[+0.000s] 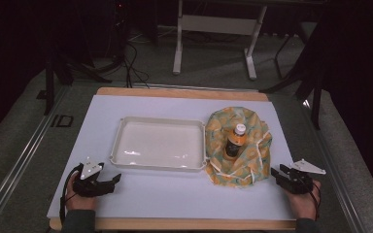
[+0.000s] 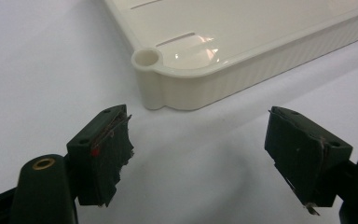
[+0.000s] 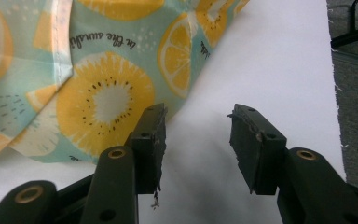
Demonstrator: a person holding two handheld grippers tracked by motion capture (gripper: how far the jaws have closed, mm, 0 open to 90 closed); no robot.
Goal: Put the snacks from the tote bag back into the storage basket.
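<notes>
Right gripper point(image 1: 278, 173) sat nearer, jaws partly open and empty, just beside the fruit-print bag point(image 1: 238, 145). The bottle point(image 1: 234, 141) lay inside, long axis running away. Left gripper point(image 1: 115, 178) gaped wide, empty, by the tray point(image 1: 158, 165) corner.

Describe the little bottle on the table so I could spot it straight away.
Start at the white table and find the cream tray in its middle. Just right of the tray lies a crumpled cloth printed with yellow fruit slices on pale blue-green. The bottle lies on that cloth: small, with an orange label and a white cap, the only bottle there.
</notes>
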